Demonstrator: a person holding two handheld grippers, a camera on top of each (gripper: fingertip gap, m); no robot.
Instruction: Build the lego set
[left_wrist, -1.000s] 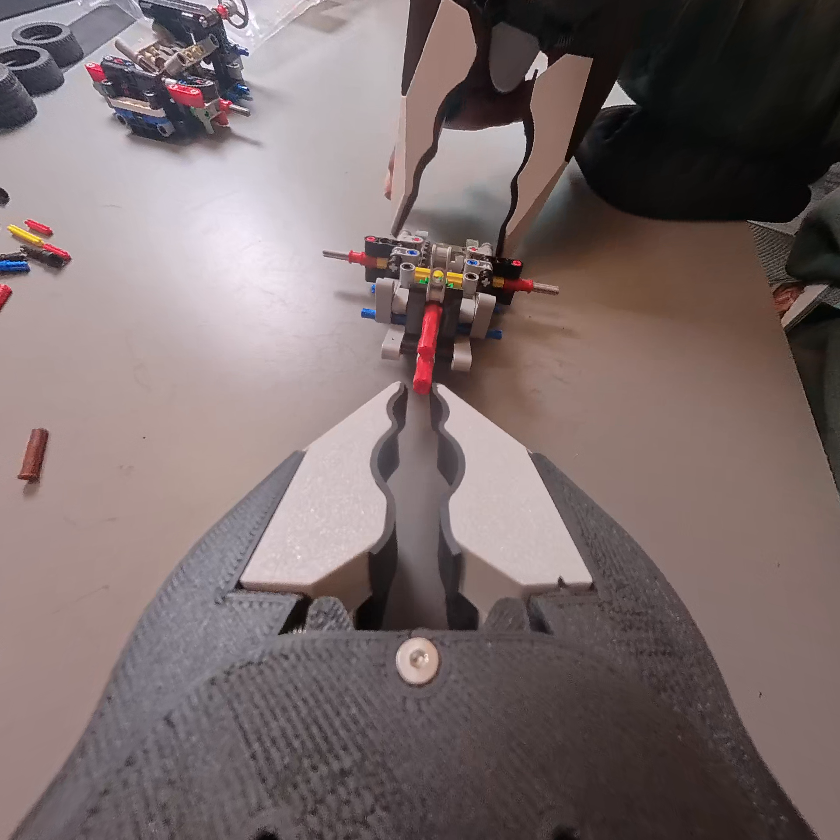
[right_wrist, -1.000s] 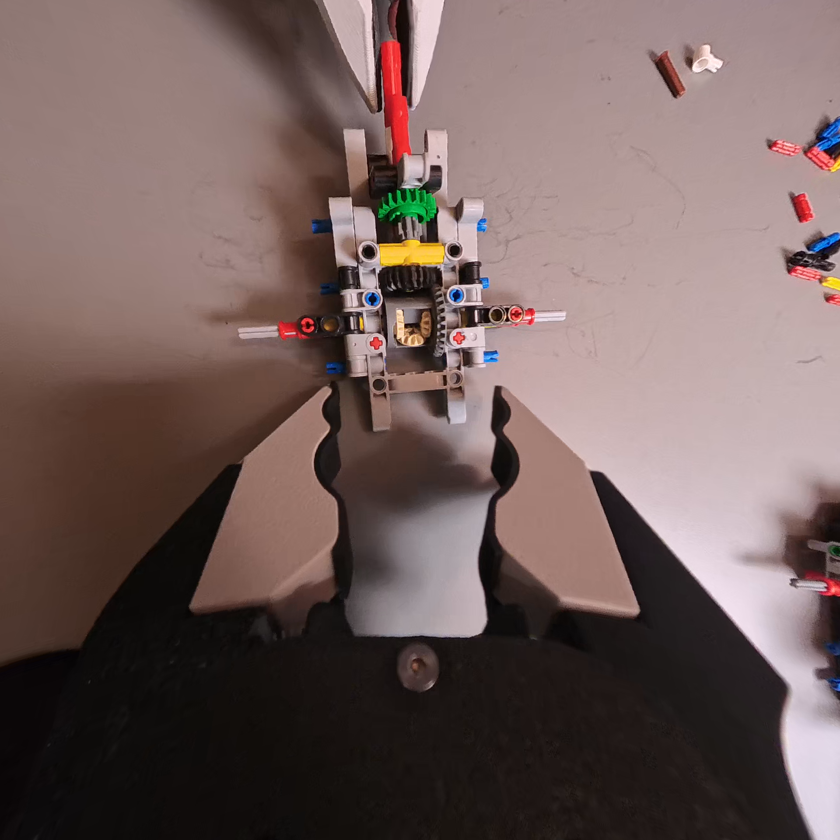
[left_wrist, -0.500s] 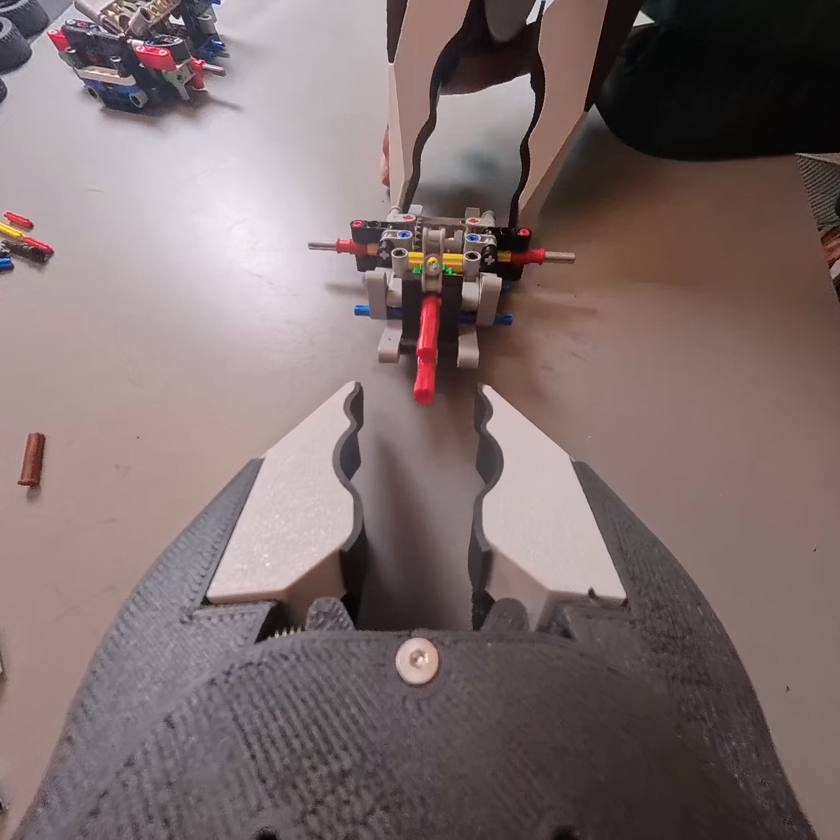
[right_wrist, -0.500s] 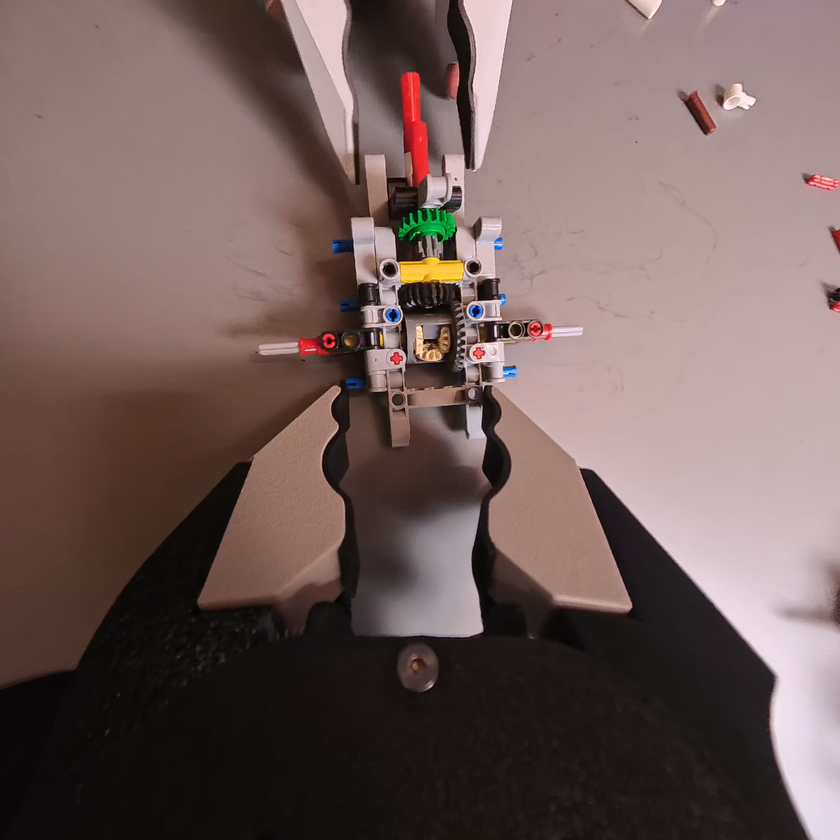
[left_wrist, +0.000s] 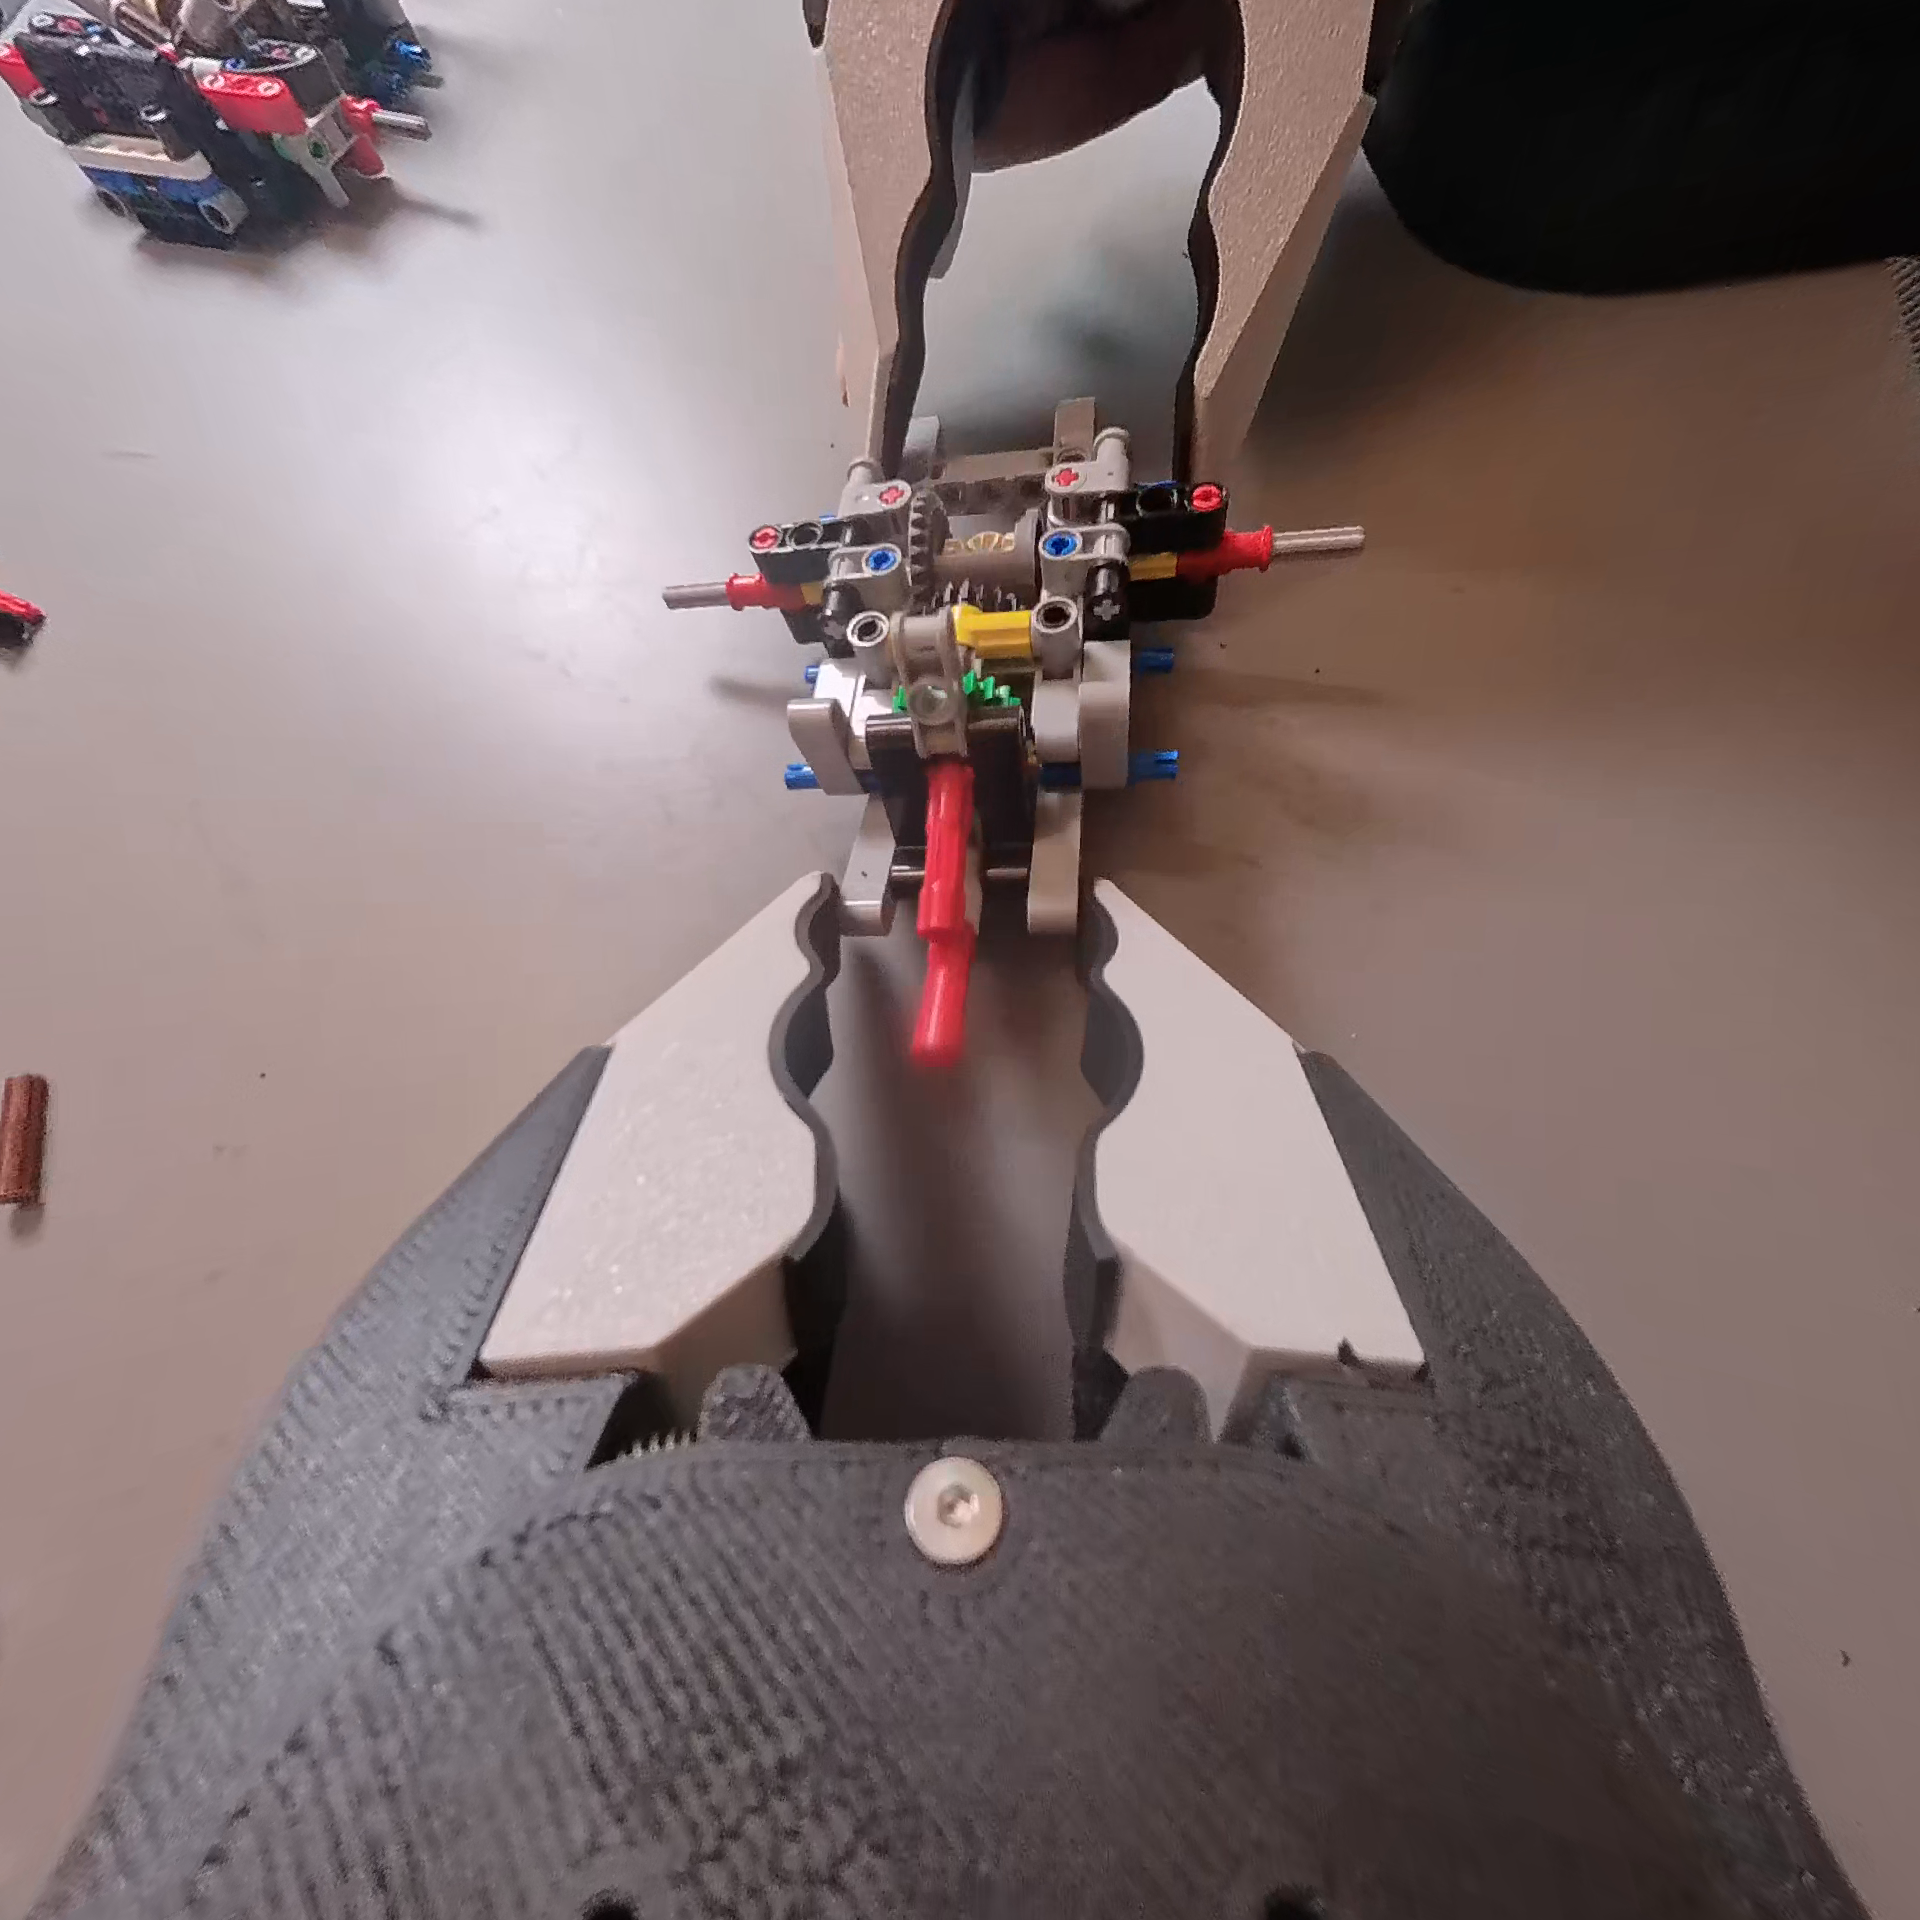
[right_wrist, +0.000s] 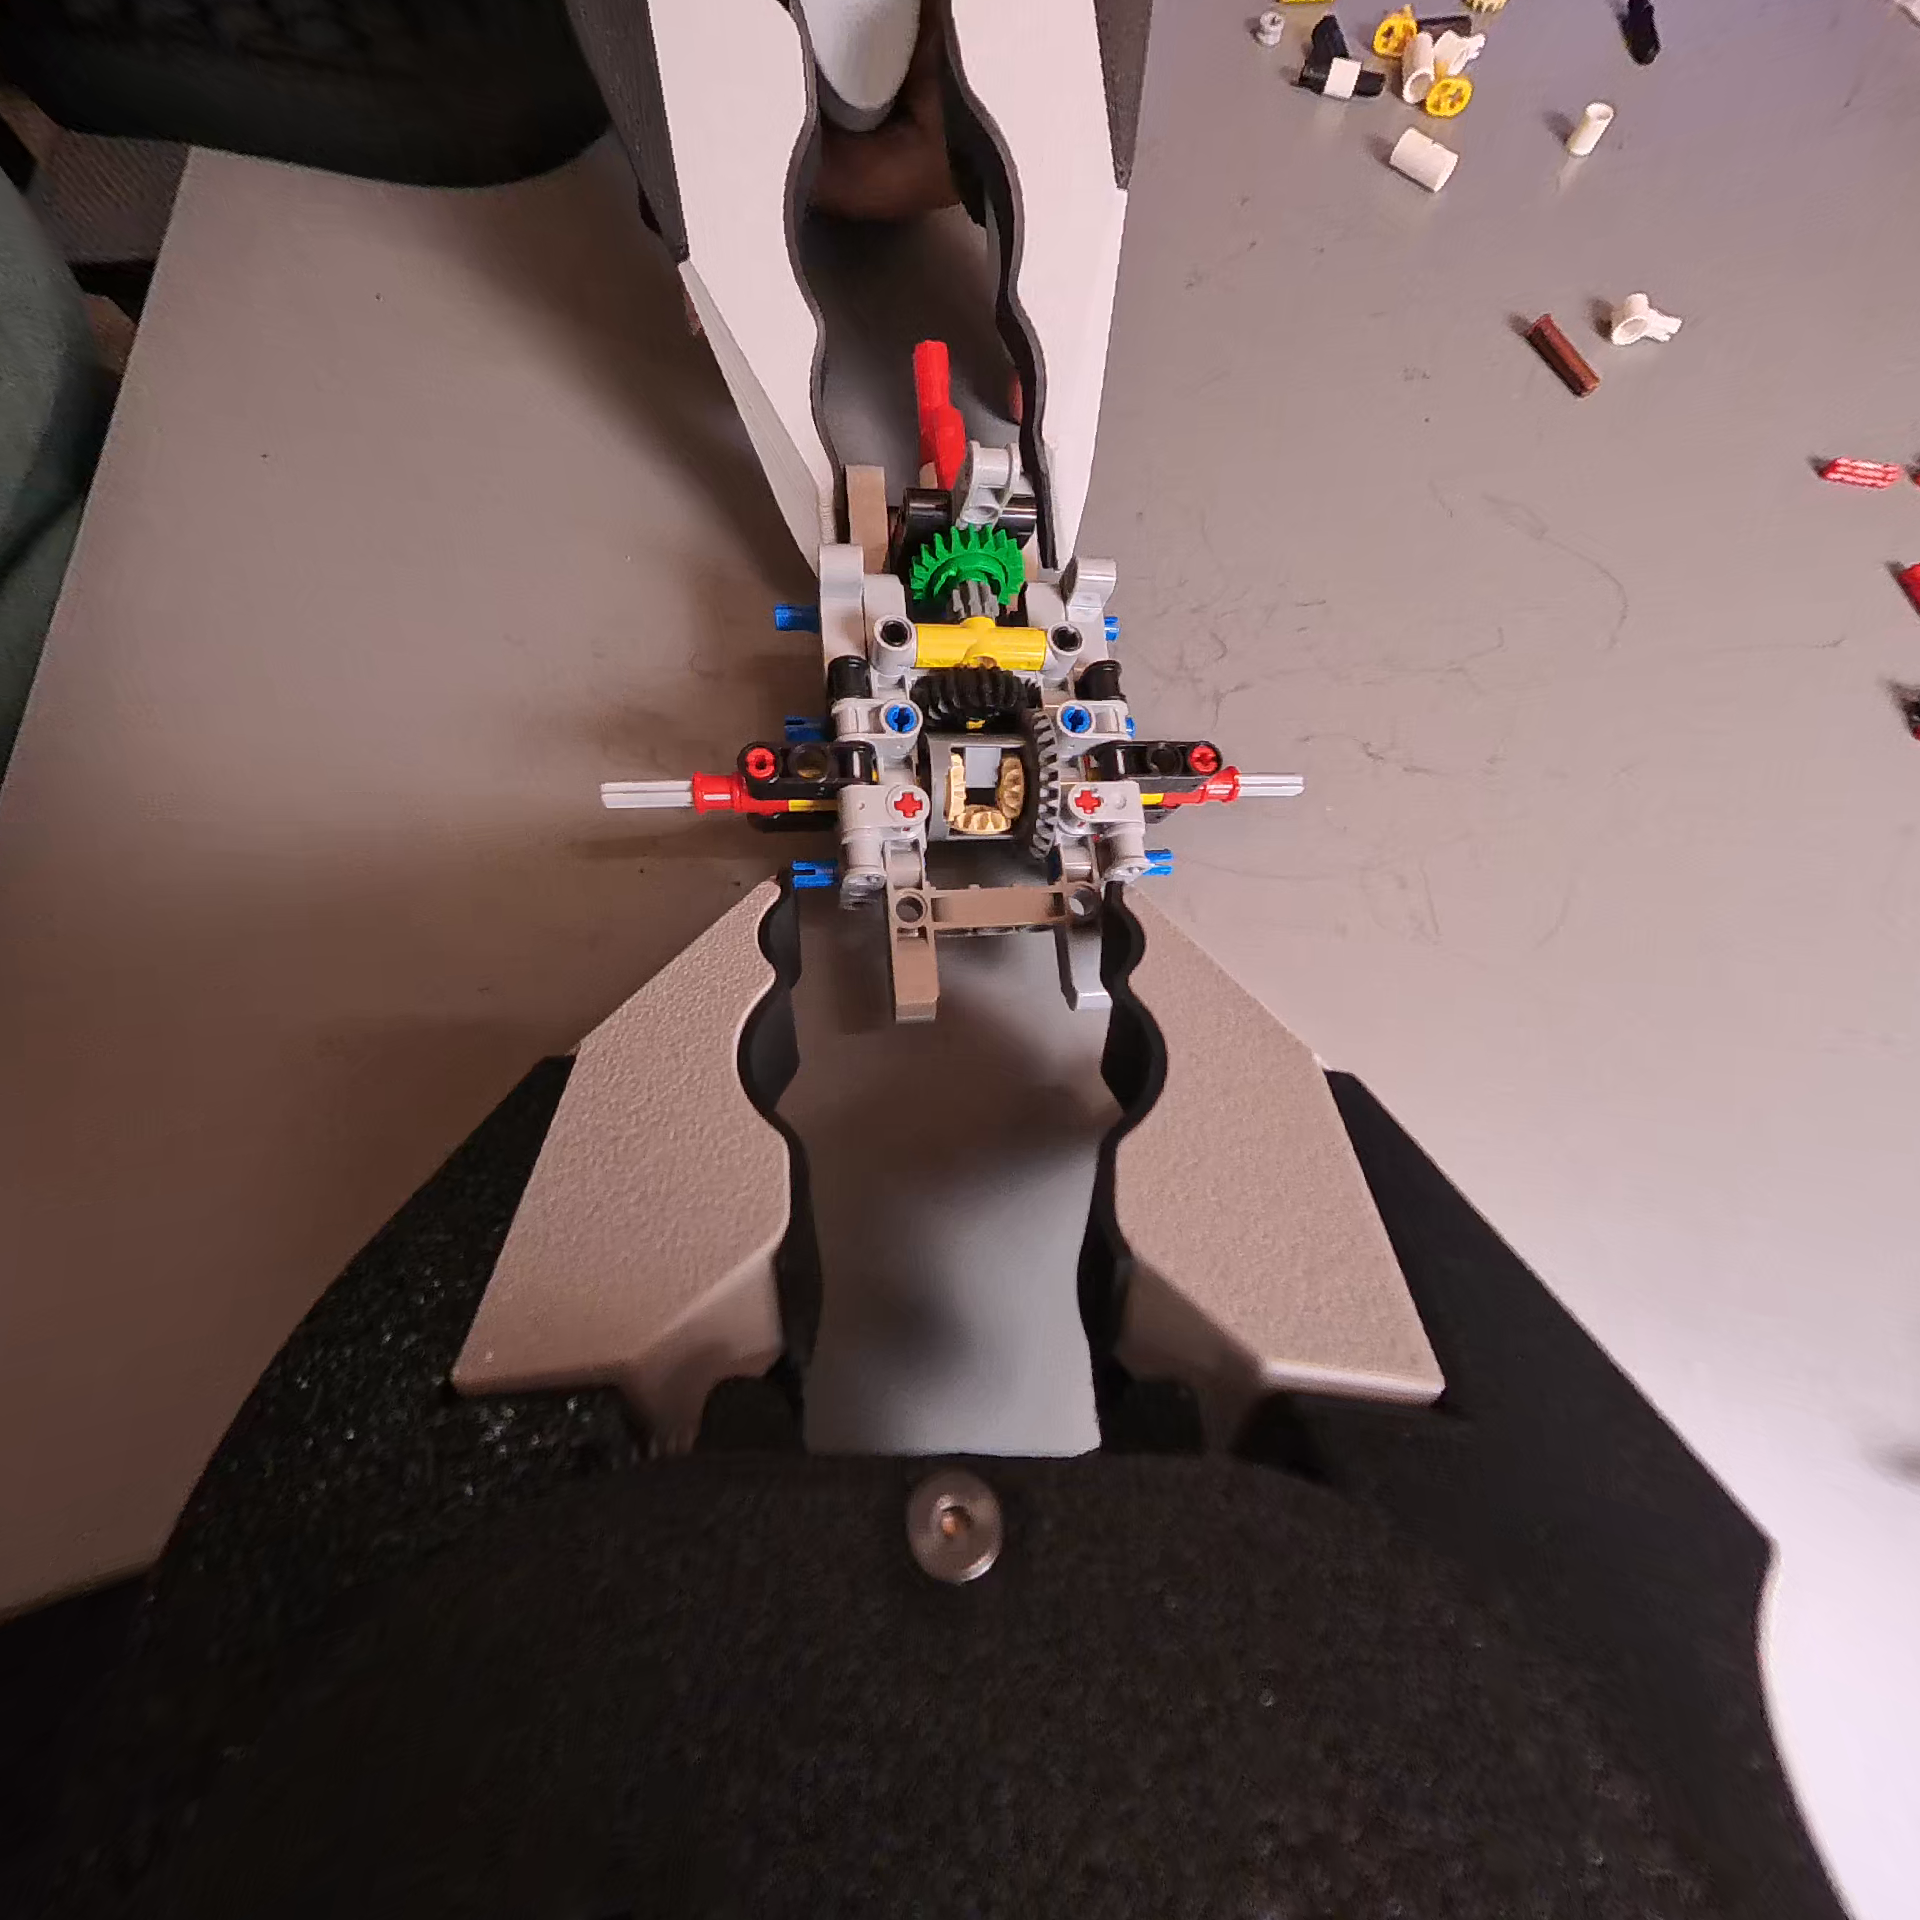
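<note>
My left gripper (left_wrist: 961, 914) stands part open around the near legs of the one gear model (left_wrist: 977, 665) on the table (left_wrist: 416, 727), fingertips touching or just beside the legs, its red axle (left_wrist: 940, 925) loose between them; I cannot tell if they press. My right gripper (right_wrist: 951, 914), wider open, brackets the opposite end, its right pad by a leg and the left apart. Only the left view shows a second model (left_wrist: 197, 114) at 11 o'clock; only the right shows scattered white and yellow bits (right_wrist: 1423, 73) at 1 o'clock.
</note>
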